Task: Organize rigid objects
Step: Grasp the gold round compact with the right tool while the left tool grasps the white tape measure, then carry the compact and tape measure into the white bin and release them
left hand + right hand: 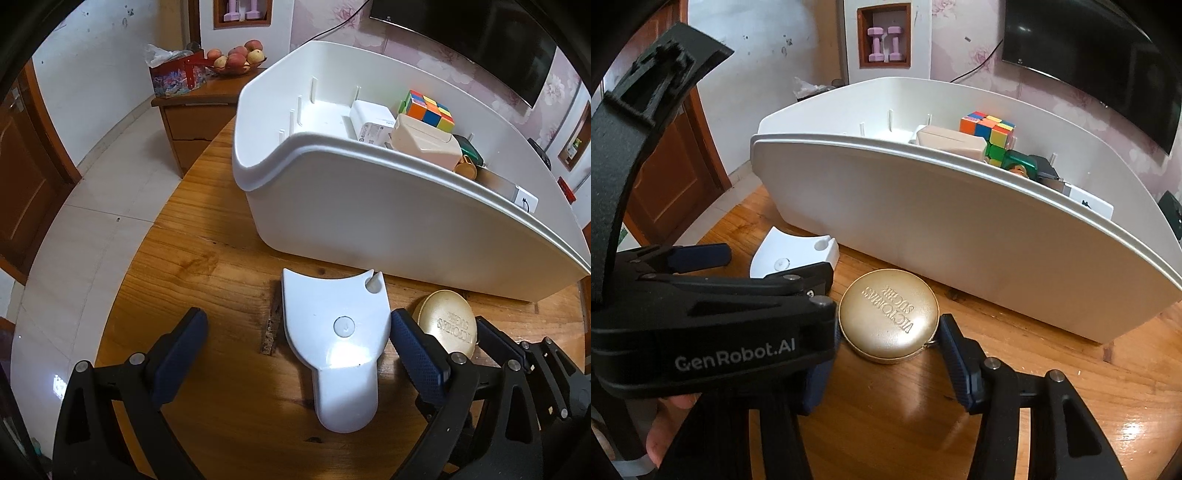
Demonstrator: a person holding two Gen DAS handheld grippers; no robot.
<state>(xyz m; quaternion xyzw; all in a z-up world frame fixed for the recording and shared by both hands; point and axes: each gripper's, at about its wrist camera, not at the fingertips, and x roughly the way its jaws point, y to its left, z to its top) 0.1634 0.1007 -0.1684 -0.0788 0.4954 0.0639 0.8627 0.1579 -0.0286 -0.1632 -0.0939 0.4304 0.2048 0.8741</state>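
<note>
A flat white plastic piece (pixel 338 347) with a notch lies on the wooden table (pixel 207 258) between the fingers of my open left gripper (pixel 297 332); it also shows in the right wrist view (pixel 792 254). A round gold case (pixel 889 319) with embossed lettering lies right of it, between the fingers of my open right gripper (pixel 886 354), whose pads sit close to its sides. The gold case also shows in the left wrist view (pixel 448 323). A large white bin (pixel 388 221) stands just behind both objects.
The bin (pixel 923 206) holds a Rubik's cube (pixel 428 109), a white charger (pixel 371 125), a cream box (pixel 424 144), a green item (pixel 1019 164) and other things. A wooden cabinet (pixel 192 118) with a fruit bowl (pixel 238 59) stands beyond the table's left edge.
</note>
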